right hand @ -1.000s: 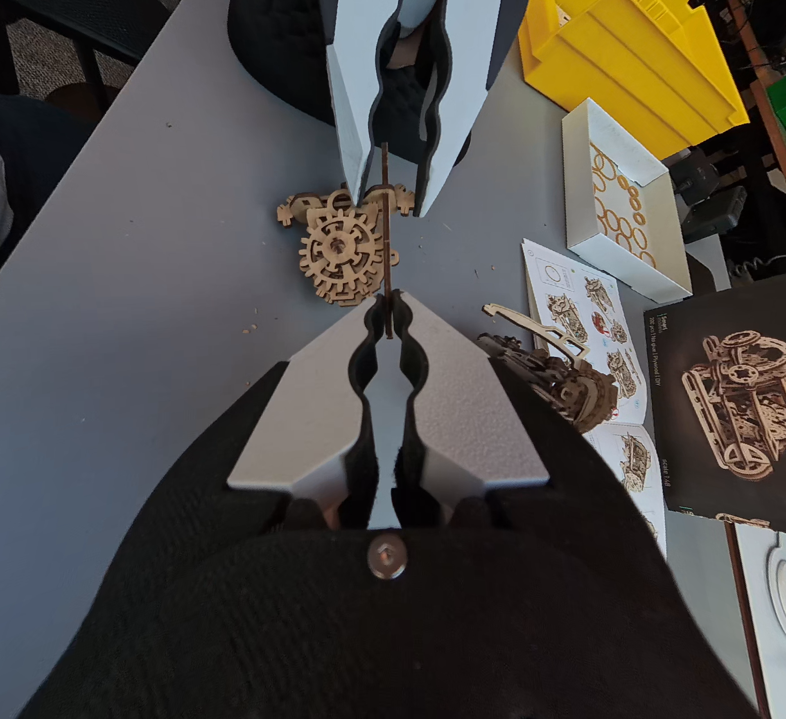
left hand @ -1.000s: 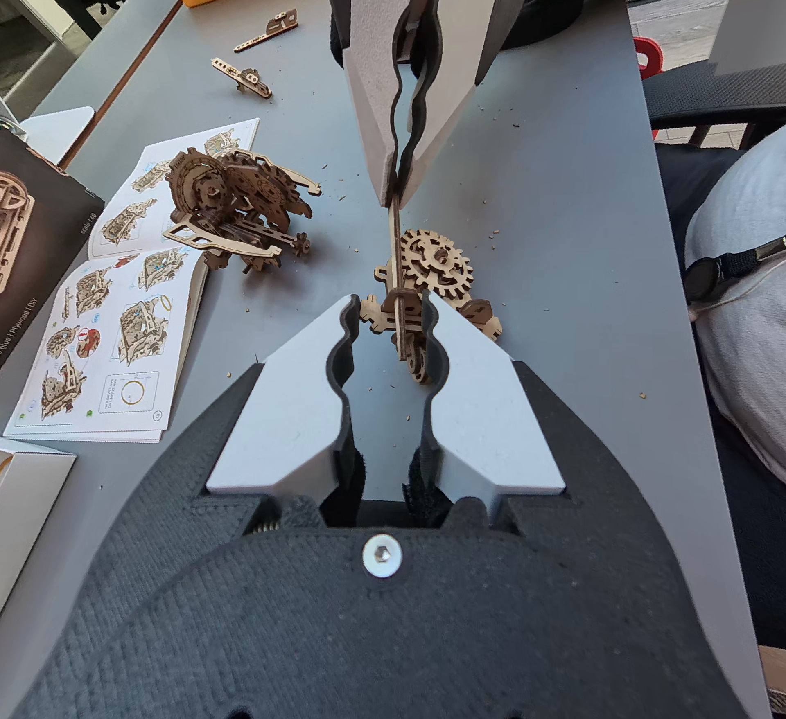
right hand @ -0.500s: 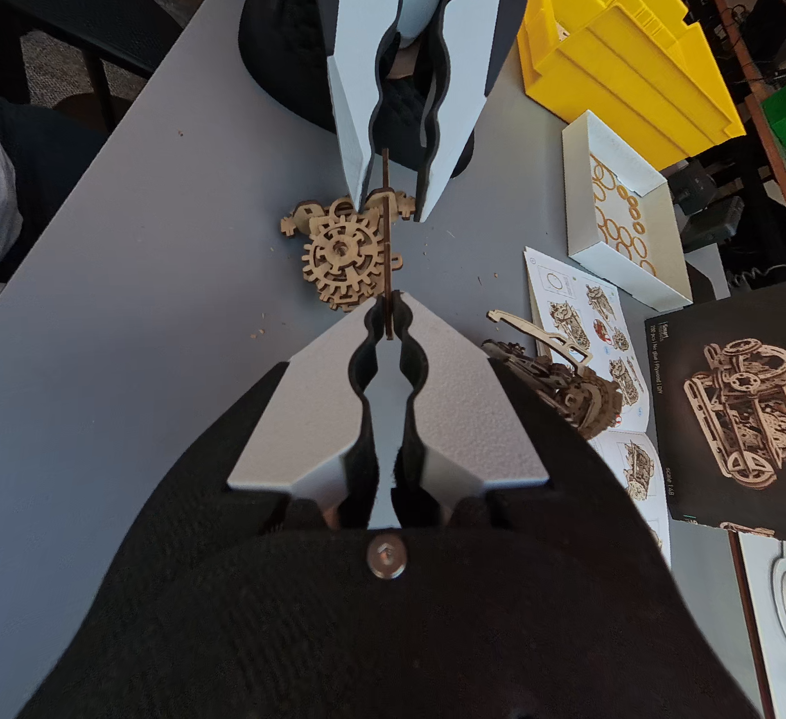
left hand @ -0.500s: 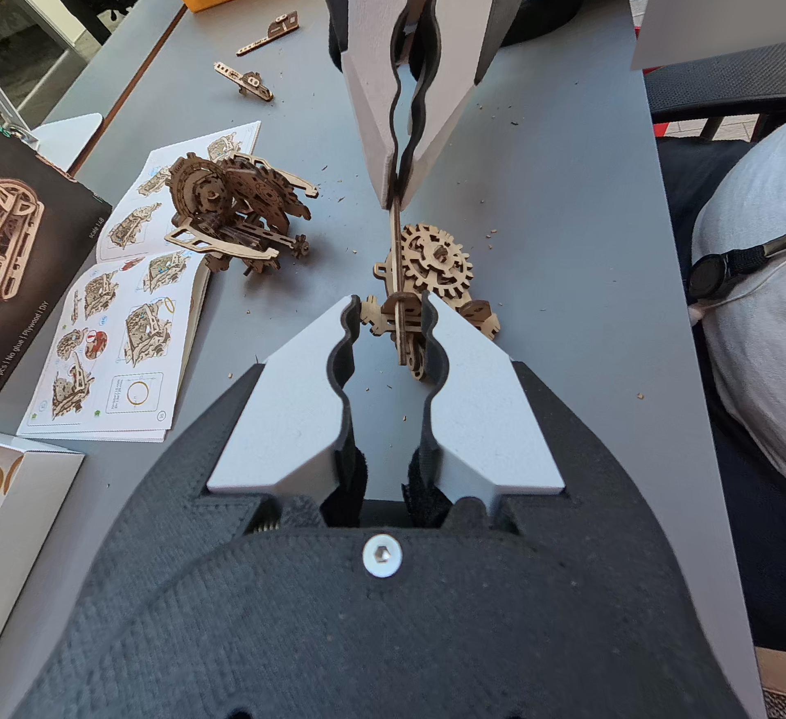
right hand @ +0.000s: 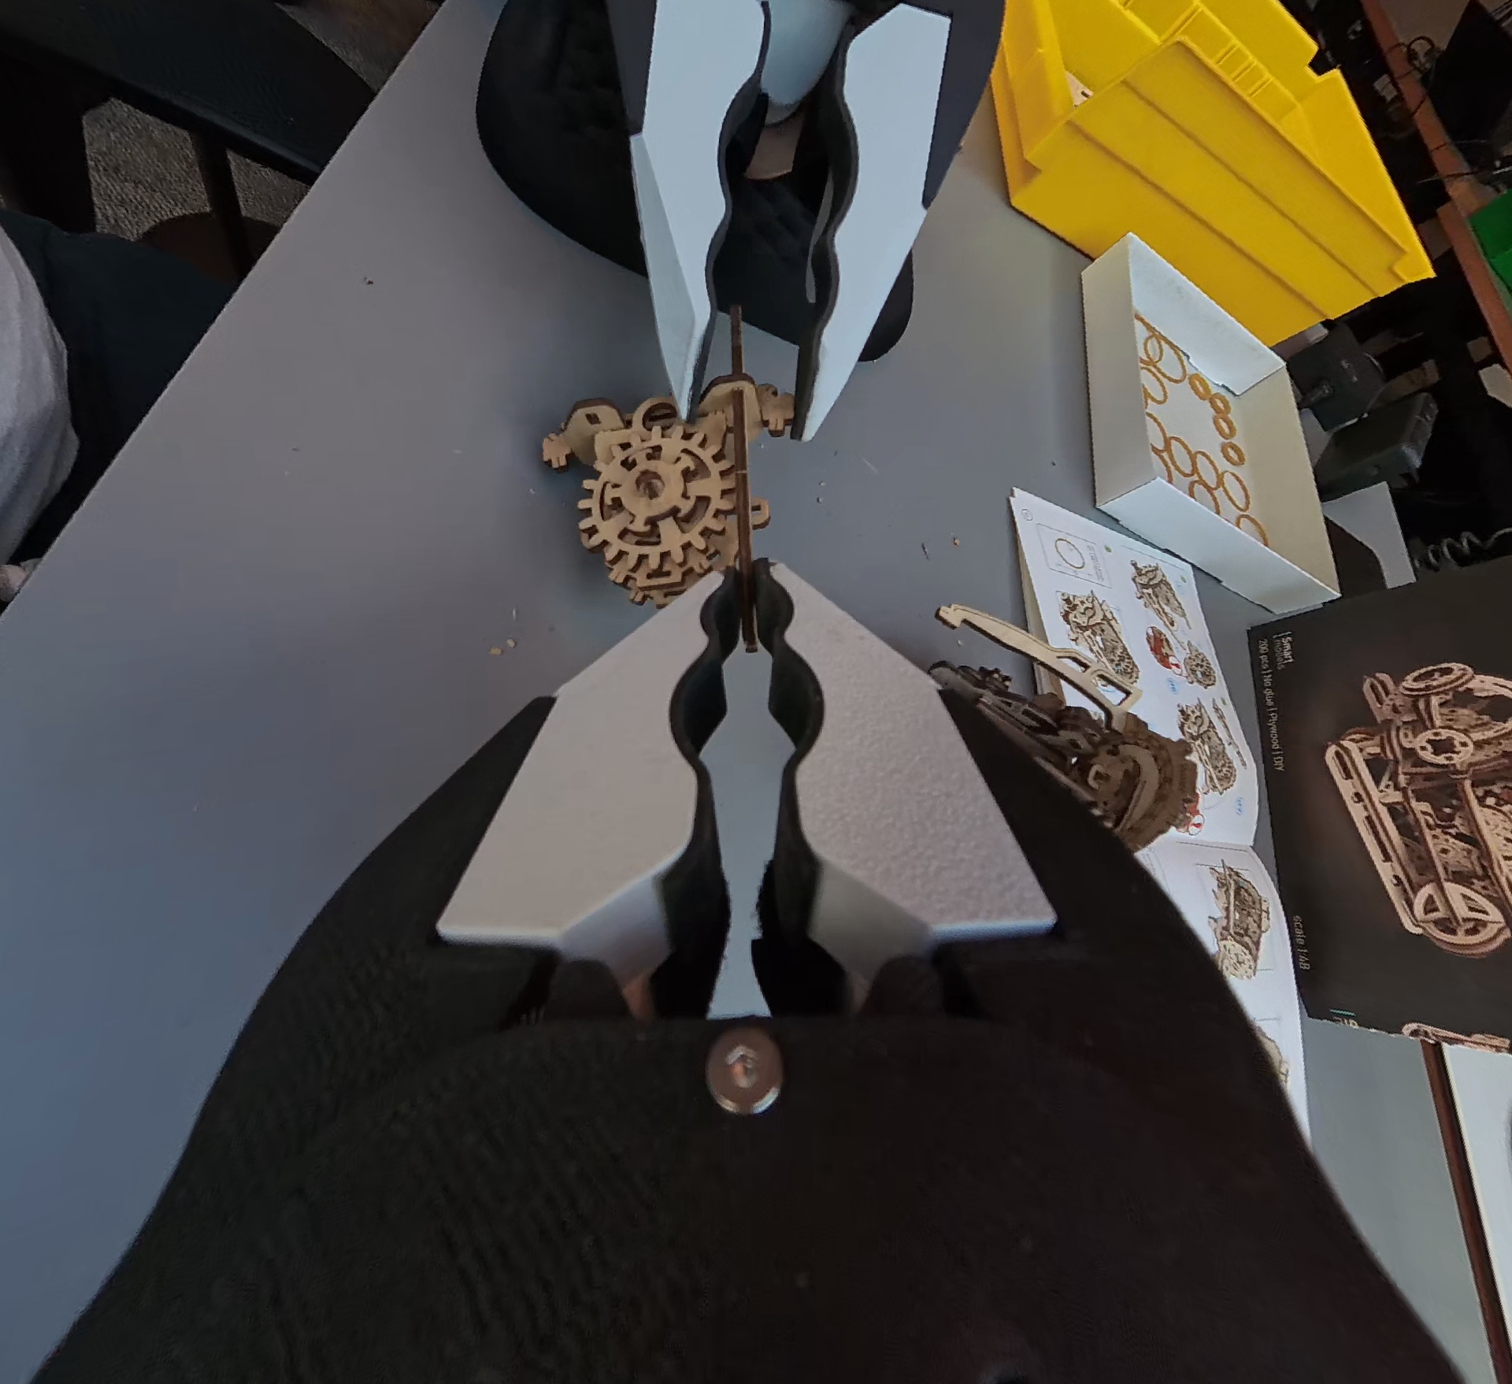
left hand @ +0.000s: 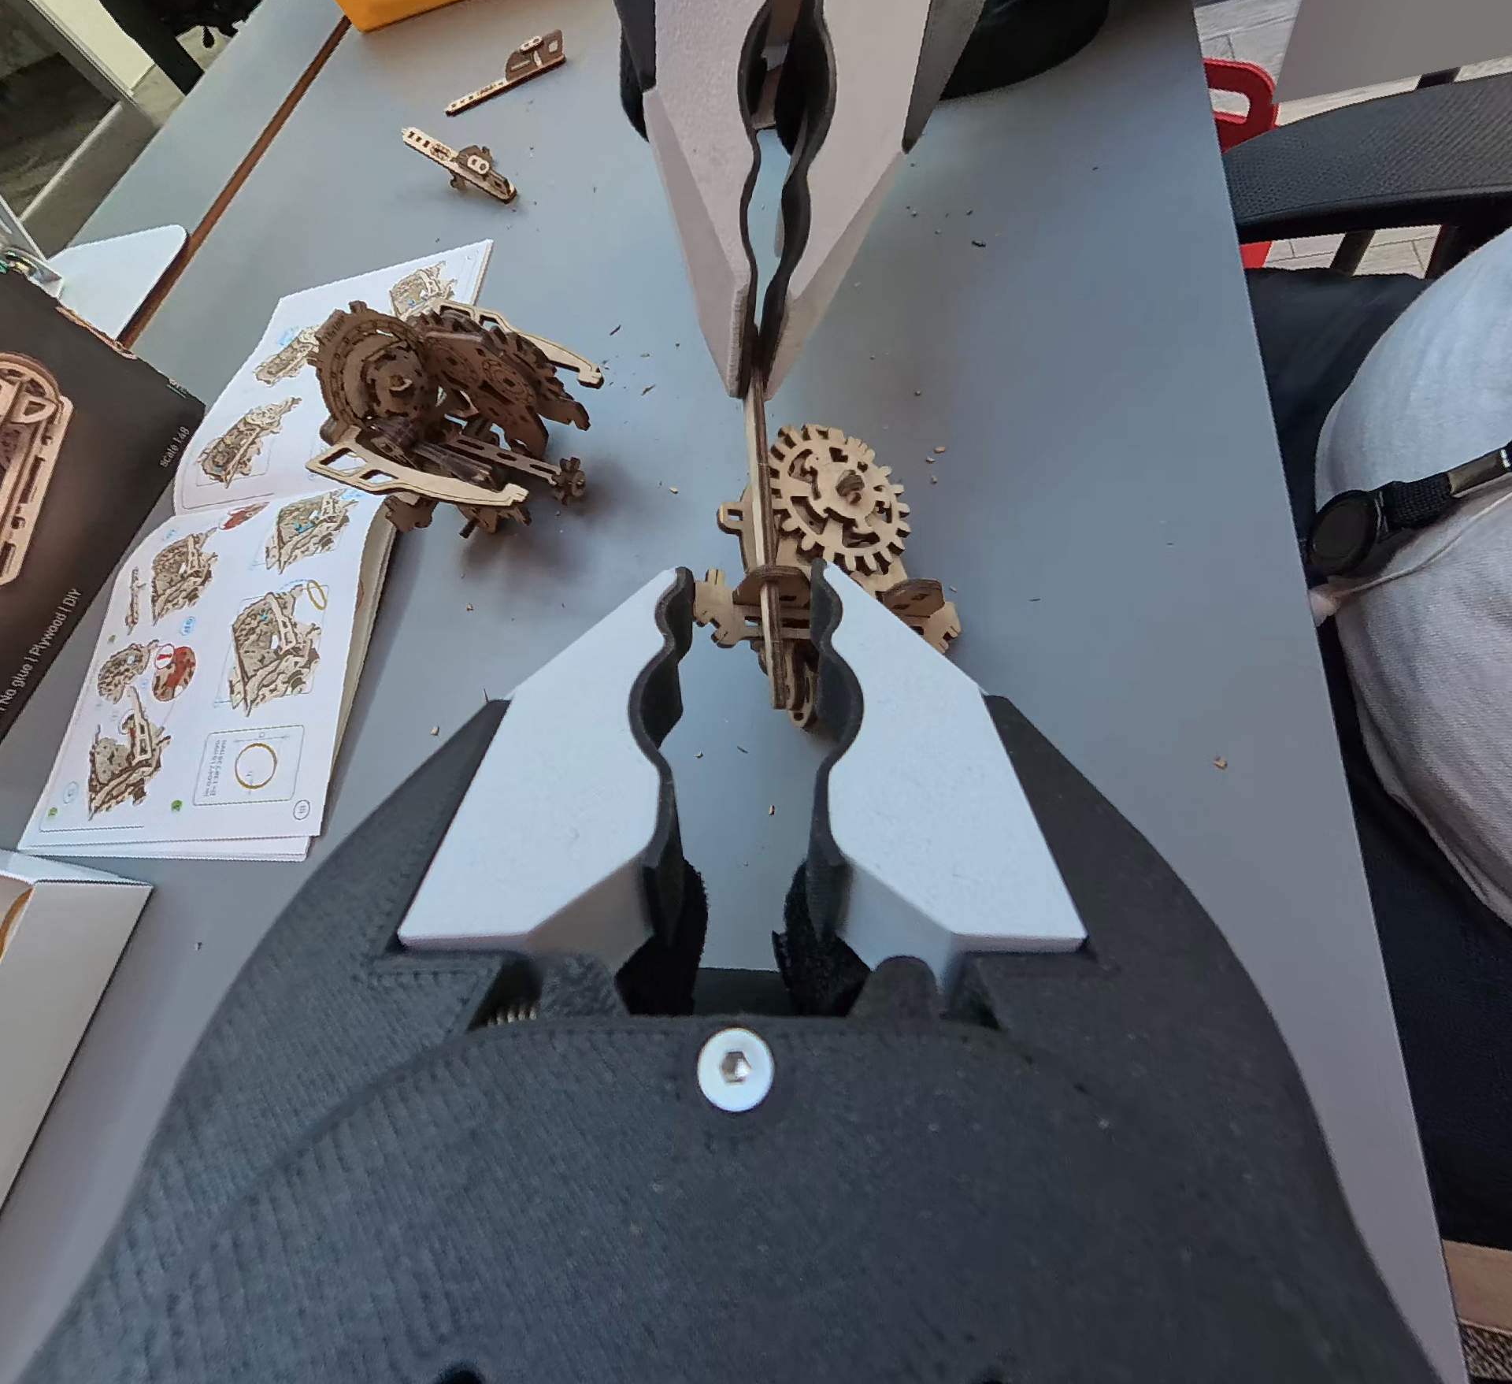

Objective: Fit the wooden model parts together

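A light wooden gear assembly [left hand: 839, 502] lies flat on the grey table [left hand: 1064, 444]; it also shows in the right wrist view [right hand: 654, 502]. A thin wooden strip [left hand: 761, 493] stands on edge through a small cross piece at the assembly's side. My right gripper [right hand: 746, 584] is shut on one end of this strip [right hand: 743, 477]; it comes in from the top of the left wrist view [left hand: 749, 383]. My left gripper [left hand: 753, 584] is open, its fingers on either side of the strip's other end. In the right wrist view my left gripper [right hand: 746, 416] comes in from above.
A darker, larger wooden model [left hand: 442, 428] sits on an open instruction booklet [left hand: 245, 649] beside a black box [left hand: 49, 493]. Two loose wooden pieces [left hand: 462, 162] lie at the back left. Yellow bins [right hand: 1186, 117] and a white box of rings [right hand: 1194, 428] stand nearby. About 5 cm separates my left fingertips from my right.
Both grippers keep the same hold and spacing. The views have drifted only slightly.
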